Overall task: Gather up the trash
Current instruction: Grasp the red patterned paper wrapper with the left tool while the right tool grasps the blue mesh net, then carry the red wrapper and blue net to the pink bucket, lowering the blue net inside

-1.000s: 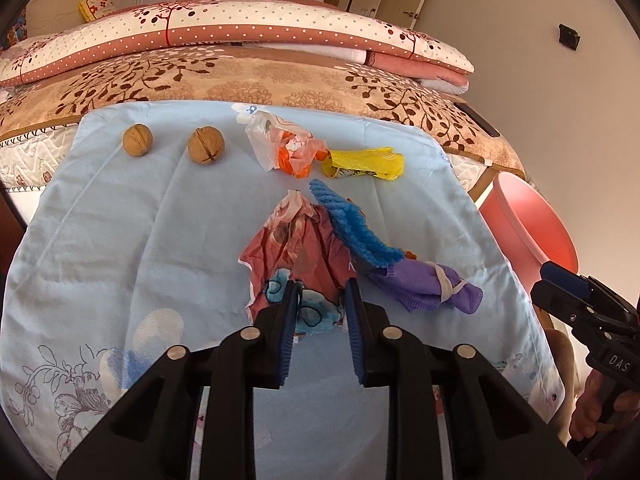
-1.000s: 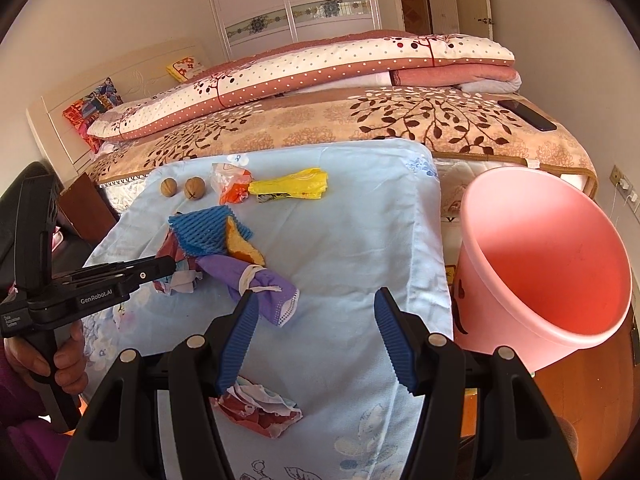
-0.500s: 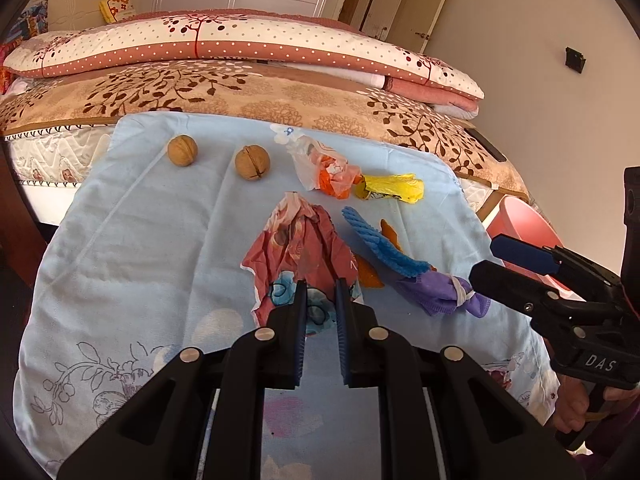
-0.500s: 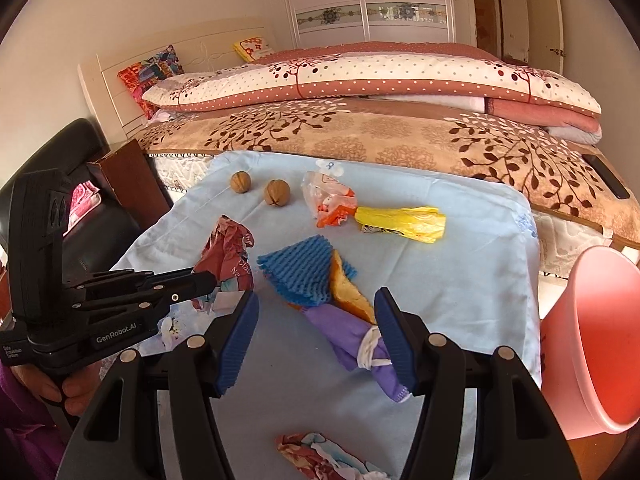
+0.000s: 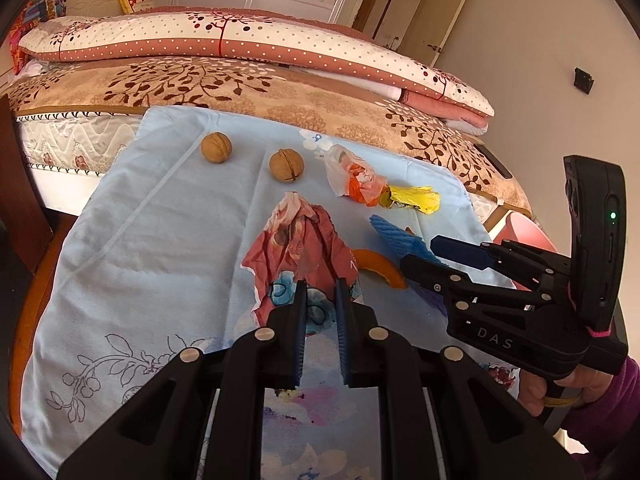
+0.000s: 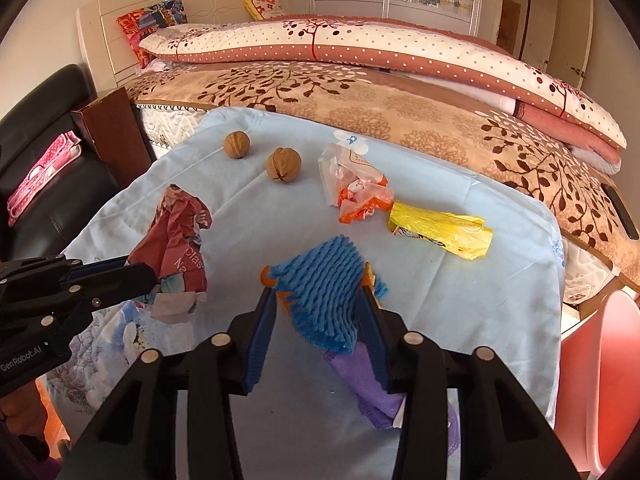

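**Both claws on trash at the bedside cloth**

Pale blue floral cloth (image 5: 152,240) covers the surface beside the bed, and the litter is spread across it. My left gripper (image 5: 320,300) is pinched down on the lower edge of the crumpled red printed wrapper (image 5: 298,248), which stands up from the cloth in its hold. My right gripper (image 6: 318,300) is closing its jaws around the blue foam fruit net (image 6: 324,284); the net sits between the pads, with a piece of orange peel (image 6: 267,276) just at the left pad and a purple cloth bundle (image 6: 376,384) lying under the right finger. Farther back on the cloth lie two walnuts (image 6: 237,144), well apart from my claws, then a clear-and-orange plastic bag (image 6: 356,188) touching a yellow wrapper (image 6: 440,230). At the right edge, below the cloth, I see the rim of the pink bin (image 6: 600,380).
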Action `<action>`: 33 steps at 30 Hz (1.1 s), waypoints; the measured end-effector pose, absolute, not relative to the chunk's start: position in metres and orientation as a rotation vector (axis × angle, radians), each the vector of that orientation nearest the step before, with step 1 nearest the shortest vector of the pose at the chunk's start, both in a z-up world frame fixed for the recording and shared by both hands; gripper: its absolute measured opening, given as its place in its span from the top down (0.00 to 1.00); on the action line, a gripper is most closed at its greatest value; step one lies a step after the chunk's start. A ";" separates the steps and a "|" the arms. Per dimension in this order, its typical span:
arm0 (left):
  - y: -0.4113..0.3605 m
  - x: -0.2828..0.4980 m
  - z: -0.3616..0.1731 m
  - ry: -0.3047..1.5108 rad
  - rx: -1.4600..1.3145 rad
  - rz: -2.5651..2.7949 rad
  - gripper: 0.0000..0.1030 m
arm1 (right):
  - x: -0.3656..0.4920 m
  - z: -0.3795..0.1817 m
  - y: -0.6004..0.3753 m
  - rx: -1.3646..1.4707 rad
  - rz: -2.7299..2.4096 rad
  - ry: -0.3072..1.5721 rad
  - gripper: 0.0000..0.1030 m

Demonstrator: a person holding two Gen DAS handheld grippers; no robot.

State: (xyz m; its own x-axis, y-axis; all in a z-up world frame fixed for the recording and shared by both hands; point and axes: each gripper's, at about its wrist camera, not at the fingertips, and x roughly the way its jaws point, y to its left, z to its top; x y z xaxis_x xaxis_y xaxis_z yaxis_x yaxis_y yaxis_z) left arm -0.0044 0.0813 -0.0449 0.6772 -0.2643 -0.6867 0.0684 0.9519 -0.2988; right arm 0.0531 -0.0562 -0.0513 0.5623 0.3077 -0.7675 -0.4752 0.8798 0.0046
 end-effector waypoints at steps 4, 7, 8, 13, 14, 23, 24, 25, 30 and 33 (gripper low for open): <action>0.083 -0.004 -0.044 0.806 -0.266 -0.192 0.87 | 0.054 -0.049 -0.063 -0.139 0.495 0.871 0.92; 0.082 -0.004 -0.042 0.803 -0.272 -0.196 0.87 | 0.050 -0.035 -0.072 -0.050 0.545 0.844 0.93; 0.081 -0.004 -0.041 0.802 -0.274 -0.198 0.87 | 0.048 -0.029 -0.075 -0.026 0.556 0.831 0.94; 0.075 -0.003 -0.033 0.784 -0.272 -0.215 0.87 | 0.039 -0.003 -0.092 0.059 0.571 0.768 0.94; 0.073 -0.003 -0.031 0.779 -0.269 -0.219 0.87 | 0.038 0.000 -0.096 0.071 0.566 0.758 0.94; 0.042 0.003 -0.009 0.736 -0.245 -0.286 0.87 | 0.027 0.016 -0.148 0.167 0.465 0.692 0.94; 0.038 0.004 -0.008 0.734 -0.243 -0.296 0.87 | 0.026 0.017 -0.155 0.178 0.450 0.688 0.94; 0.032 0.006 -0.006 0.732 -0.241 -0.307 0.87 | 0.025 0.017 -0.162 0.188 0.435 0.683 0.94; 0.001 0.012 0.004 0.715 -0.210 -0.370 0.87 | 0.019 0.018 -0.198 0.239 0.354 0.663 0.94; -0.019 0.016 0.008 0.707 -0.194 -0.412 0.87 | 0.016 0.017 -0.220 0.262 0.307 0.653 0.94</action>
